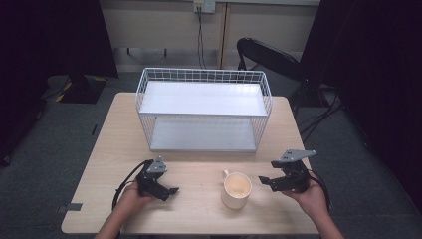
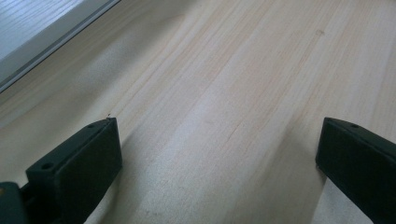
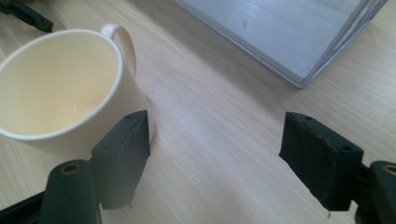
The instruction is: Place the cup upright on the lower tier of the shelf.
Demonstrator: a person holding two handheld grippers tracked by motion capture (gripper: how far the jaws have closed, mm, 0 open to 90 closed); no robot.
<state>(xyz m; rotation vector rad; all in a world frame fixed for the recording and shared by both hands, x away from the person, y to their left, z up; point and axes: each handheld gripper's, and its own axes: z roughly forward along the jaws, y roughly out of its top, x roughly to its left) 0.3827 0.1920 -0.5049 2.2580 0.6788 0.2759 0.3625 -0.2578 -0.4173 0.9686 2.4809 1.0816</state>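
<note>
In the high view, a cream ceramic mug [image 1: 236,189] with a small loop handle stands upright on the pale wooden table [image 1: 199,219], in the lower middle of the frame. The right gripper [image 1: 265,181] sits just to the right of the mug, apart from it, with its jaws spread and pointing towards the mug. The left gripper [image 1: 170,191] lies in the lower left, well apart from the mug, jaws spread over bare wood. Above them, in the middle of the frame, stands a white wire two-tier shelf rack [image 1: 204,110].

In the left gripper view, both black jaws rise from the bottom corners, wide apart, with bare table between them.

In the right gripper view, the mug fills the upper left, just beyond the left-hand jaw; the jaws stand apart with nothing between them. The rack's lower shelf board shows at the upper right.
</note>
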